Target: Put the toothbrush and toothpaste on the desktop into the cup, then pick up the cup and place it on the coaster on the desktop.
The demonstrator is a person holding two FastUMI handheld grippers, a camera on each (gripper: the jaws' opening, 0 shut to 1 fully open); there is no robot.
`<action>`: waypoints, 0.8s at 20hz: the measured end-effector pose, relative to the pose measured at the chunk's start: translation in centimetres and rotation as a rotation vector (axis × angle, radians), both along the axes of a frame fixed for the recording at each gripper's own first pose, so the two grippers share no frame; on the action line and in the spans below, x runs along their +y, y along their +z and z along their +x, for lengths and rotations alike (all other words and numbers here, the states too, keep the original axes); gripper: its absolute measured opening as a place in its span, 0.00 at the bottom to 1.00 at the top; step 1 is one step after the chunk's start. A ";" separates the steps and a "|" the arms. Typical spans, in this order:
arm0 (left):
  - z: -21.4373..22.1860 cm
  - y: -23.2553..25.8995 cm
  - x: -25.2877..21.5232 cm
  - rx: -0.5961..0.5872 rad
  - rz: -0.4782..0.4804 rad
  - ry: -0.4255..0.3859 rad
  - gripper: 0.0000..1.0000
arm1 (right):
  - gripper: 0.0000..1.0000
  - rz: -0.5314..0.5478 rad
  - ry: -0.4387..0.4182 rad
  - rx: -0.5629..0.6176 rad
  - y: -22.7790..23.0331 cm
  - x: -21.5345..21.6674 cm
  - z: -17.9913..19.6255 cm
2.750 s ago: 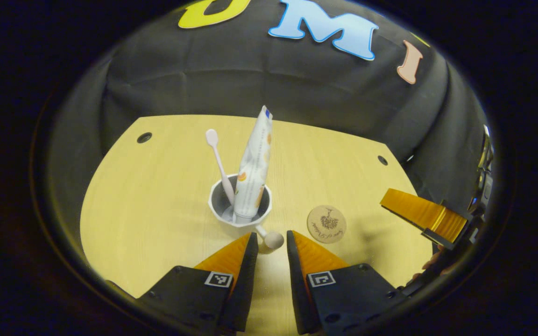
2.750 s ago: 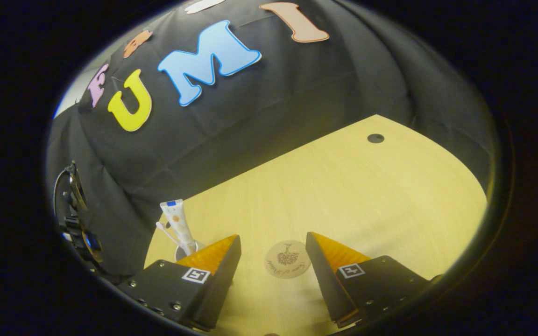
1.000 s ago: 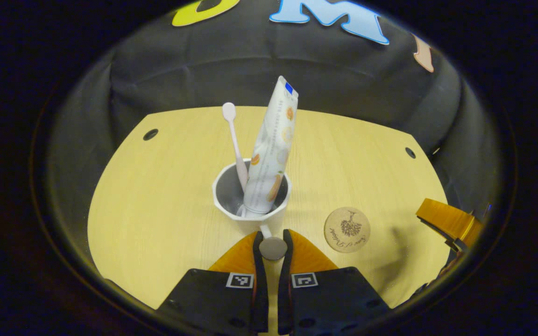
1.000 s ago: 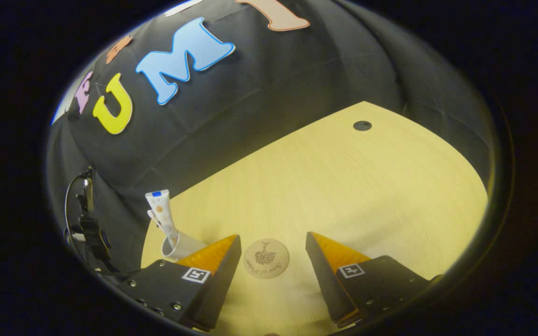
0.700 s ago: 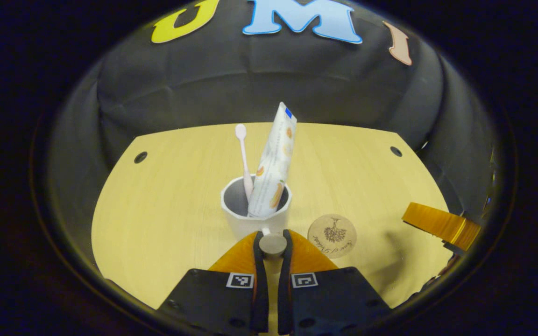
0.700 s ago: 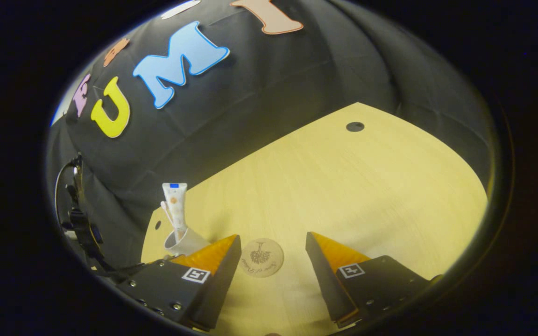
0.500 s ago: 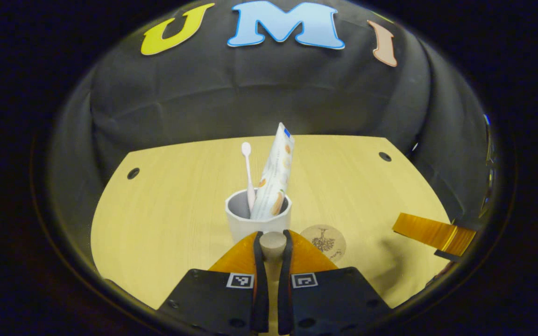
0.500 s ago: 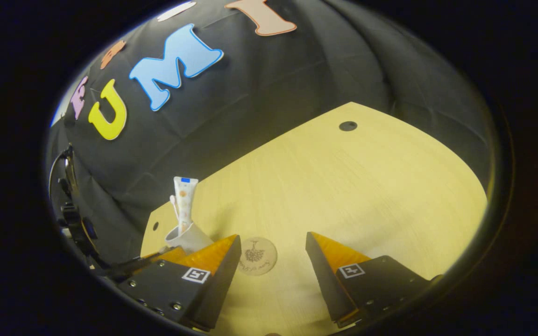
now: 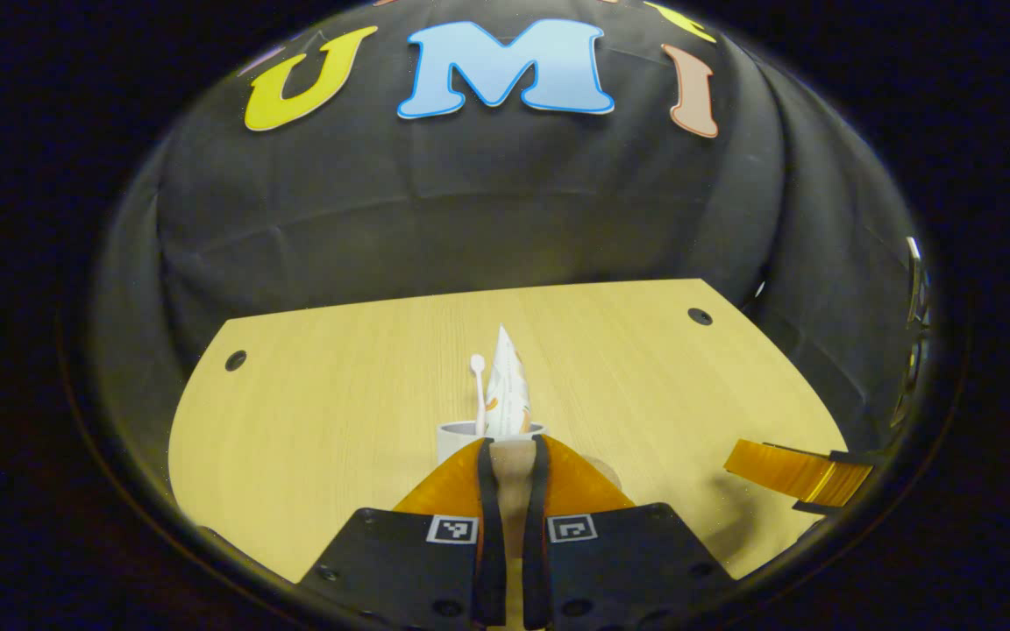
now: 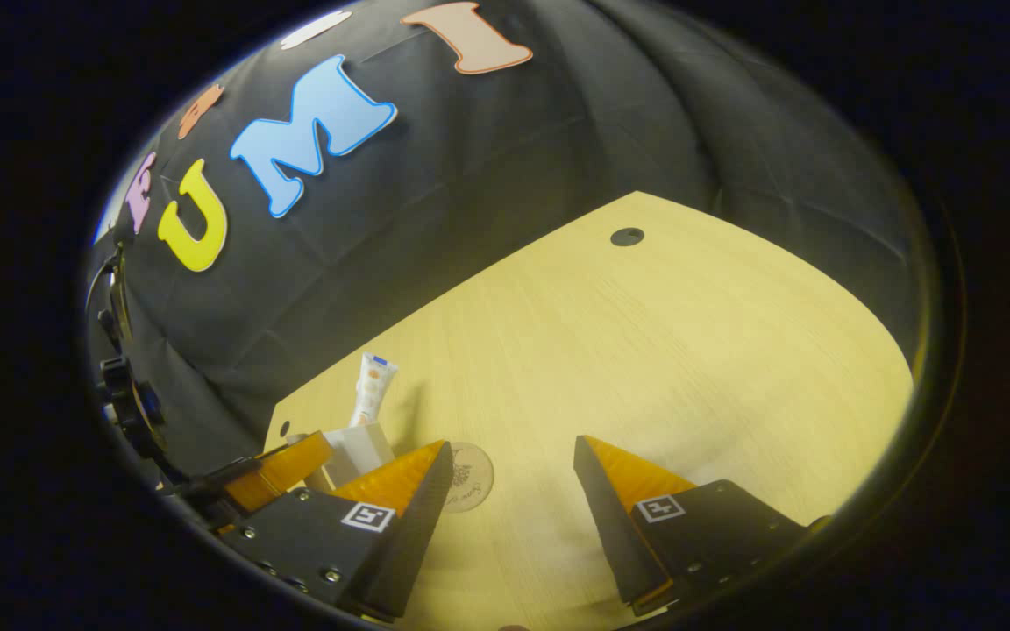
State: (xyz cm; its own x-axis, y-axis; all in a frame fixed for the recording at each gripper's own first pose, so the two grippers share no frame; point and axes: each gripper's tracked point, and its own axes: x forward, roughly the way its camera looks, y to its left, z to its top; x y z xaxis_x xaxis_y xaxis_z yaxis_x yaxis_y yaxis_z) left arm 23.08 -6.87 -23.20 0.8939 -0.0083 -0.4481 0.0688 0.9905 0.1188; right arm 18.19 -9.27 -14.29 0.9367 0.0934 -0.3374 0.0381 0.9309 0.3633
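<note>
gripping the white faceted cup's (image 9: 457,436) round knob handle, left tool (image 9: 512,456) clenched; right tool (image 10: 512,469) released.

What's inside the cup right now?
The toothpaste tube and the toothbrush both stand in the cup, sticking up above its rim. The left gripper fingers cover the cup's lower part.

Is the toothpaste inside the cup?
Yes. The toothpaste stands in the cup, its upper part poking above the rim beside the toothbrush.
</note>
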 end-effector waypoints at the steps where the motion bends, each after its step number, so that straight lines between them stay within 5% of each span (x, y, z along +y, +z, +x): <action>1: 0.1 0.3 -0.6 -0.006 0.006 -0.009 0.14 | 0.84 0.002 -0.002 0.002 -0.1 -0.2 -0.1; 9: 3.7 1.4 -6.2 -0.061 0.049 -0.120 0.14 | 0.85 0.001 -0.017 0.014 -0.1 -2.1 -0.8; 16: 5.4 -0.7 -8.7 -0.053 0.016 -0.135 0.14 | 0.84 0.008 -0.060 0.036 -0.5 -5.4 -2.0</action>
State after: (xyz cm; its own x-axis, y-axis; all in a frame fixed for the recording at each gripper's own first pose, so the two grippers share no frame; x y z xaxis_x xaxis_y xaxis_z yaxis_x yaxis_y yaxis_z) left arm 28.43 -15.56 -23.89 0.9075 -0.1235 -0.4015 0.1945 0.9707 0.1410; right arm 16.16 -14.66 -14.77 0.9280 0.0402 -0.3704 0.1069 0.9236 0.3681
